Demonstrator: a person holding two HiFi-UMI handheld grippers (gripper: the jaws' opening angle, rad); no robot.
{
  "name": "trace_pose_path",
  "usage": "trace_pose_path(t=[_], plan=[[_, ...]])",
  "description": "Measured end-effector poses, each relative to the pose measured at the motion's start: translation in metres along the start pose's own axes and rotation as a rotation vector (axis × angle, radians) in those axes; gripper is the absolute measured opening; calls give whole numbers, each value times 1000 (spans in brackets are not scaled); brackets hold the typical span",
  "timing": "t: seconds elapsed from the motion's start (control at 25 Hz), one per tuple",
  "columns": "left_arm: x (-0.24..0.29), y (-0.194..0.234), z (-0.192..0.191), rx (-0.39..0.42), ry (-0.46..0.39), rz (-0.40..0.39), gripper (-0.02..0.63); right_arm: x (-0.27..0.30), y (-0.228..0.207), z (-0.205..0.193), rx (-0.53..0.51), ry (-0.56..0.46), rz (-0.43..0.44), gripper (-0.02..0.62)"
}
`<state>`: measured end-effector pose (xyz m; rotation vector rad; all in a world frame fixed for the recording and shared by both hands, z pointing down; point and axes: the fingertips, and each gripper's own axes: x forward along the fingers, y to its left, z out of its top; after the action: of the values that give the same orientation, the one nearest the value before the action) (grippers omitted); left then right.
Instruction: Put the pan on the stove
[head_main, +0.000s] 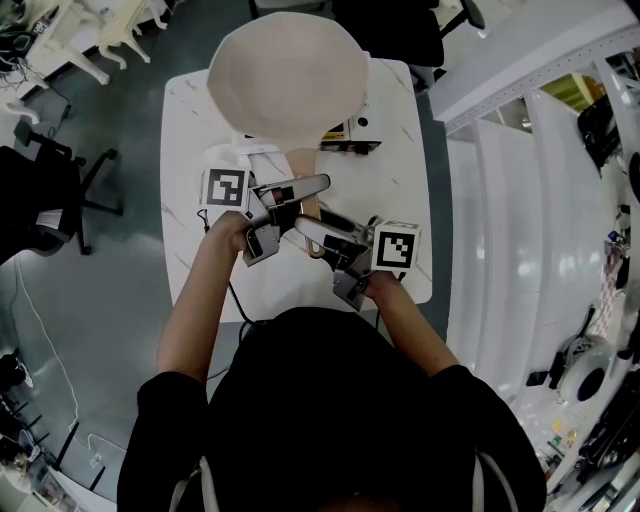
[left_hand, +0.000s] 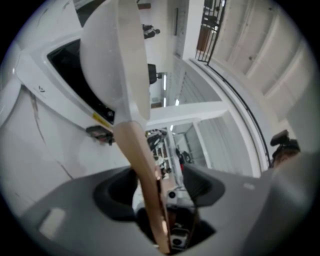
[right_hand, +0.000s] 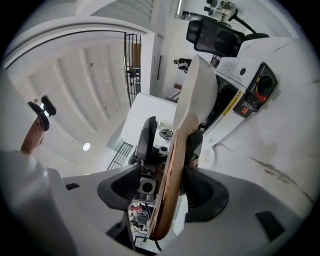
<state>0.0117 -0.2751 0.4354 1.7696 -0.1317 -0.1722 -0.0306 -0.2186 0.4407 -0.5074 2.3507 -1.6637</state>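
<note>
The cream pan (head_main: 288, 75) sits on the black stove (head_main: 352, 146) at the far end of the white marble desk (head_main: 190, 120), covering most of it. Its wooden handle (head_main: 304, 170) points back toward the person. Both tongs are released. The left tongs (left_hand: 160, 187) stand apart around the handle from one side. The right tongs (right_hand: 165, 190) straddle it from the other, a clear gap showing beside the wood.

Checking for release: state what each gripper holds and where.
Nothing is held. The pan handle runs between the open fingers of left gripper and right gripper, unclamped.
</note>
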Motion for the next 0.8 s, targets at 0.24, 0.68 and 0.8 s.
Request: trace_pose_path(t=[0.24, 0.68, 0.8], plan=[[-2, 3, 1, -14, -11, 12, 282, 0, -5, -1, 10, -10, -16, 227], [3, 5, 17, 9, 3, 58, 152, 1, 4, 21, 27, -82, -12, 135], [2, 4, 26, -10, -28, 46, 150, 7, 6, 29, 28, -92, -2, 135]])
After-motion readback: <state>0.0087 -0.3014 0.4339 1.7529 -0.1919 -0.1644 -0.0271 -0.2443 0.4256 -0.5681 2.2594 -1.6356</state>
